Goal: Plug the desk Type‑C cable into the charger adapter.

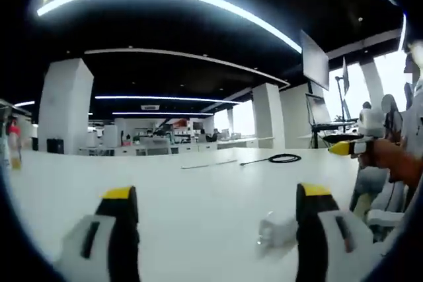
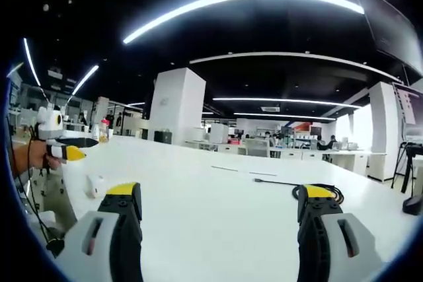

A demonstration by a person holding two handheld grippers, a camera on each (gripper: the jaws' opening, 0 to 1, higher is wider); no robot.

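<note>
On the white desk (image 2: 218, 209), black coiled Type-C cable (image 2: 317, 191) lying just past the right tool (image 2: 219, 209), white charger adapter (image 1: 276, 232) blurry beside the left tool (image 1: 217, 212), both tools spread wide, gripping nothing, well apart from each other.

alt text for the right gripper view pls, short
The right gripper, fingers open and empty, hovers over a wide white desk, with a coiled black cable lying just beyond its right finger. A small white charger adapter sits at left, near the left gripper in a person's hand.
</note>
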